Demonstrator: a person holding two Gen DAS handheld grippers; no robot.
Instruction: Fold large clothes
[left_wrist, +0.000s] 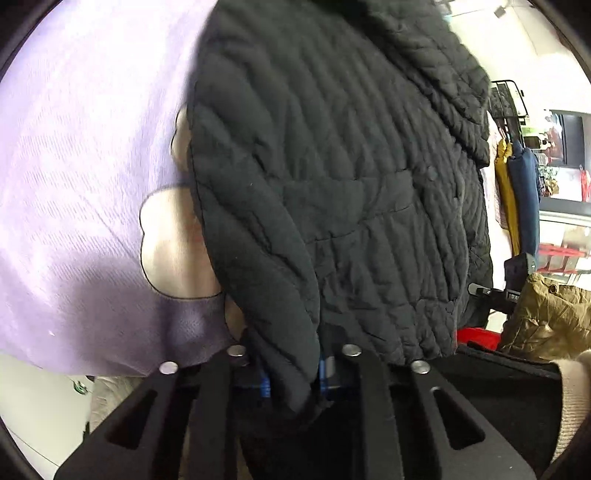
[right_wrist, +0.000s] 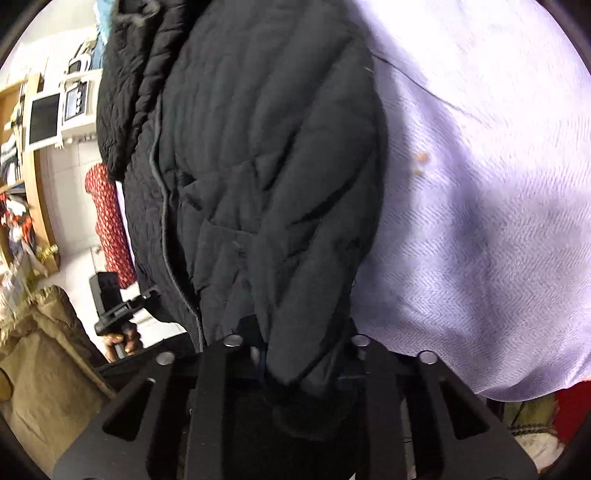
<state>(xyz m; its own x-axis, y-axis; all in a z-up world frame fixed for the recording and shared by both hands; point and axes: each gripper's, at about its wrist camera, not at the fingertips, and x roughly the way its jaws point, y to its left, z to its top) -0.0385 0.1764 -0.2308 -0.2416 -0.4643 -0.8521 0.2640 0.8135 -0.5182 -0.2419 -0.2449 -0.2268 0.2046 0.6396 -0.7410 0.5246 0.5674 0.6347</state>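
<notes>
A black quilted jacket (left_wrist: 351, 177) lies on a lilac bedsheet (left_wrist: 81, 155) and fills the middle of both views; in the right wrist view the jacket (right_wrist: 266, 166) shows its grey zip line on the left. My left gripper (left_wrist: 293, 373) is shut on a fold of the jacket's hem. My right gripper (right_wrist: 301, 369) is shut on another fold of the jacket's edge. The pads of both are mostly hidden by the fabric. The other gripper (right_wrist: 114, 314) and the hand holding it show at the left of the right wrist view.
The lilac sheet (right_wrist: 480, 203) has a pale cartoon print (left_wrist: 173, 240). A tan quilted garment (left_wrist: 550, 317) lies at the right, also seen in the right wrist view (right_wrist: 40, 354). Hanging yellow and blue clothes (left_wrist: 517, 195), a red patterned cloth (right_wrist: 109, 221) and wooden shelves (right_wrist: 33, 177) stand behind.
</notes>
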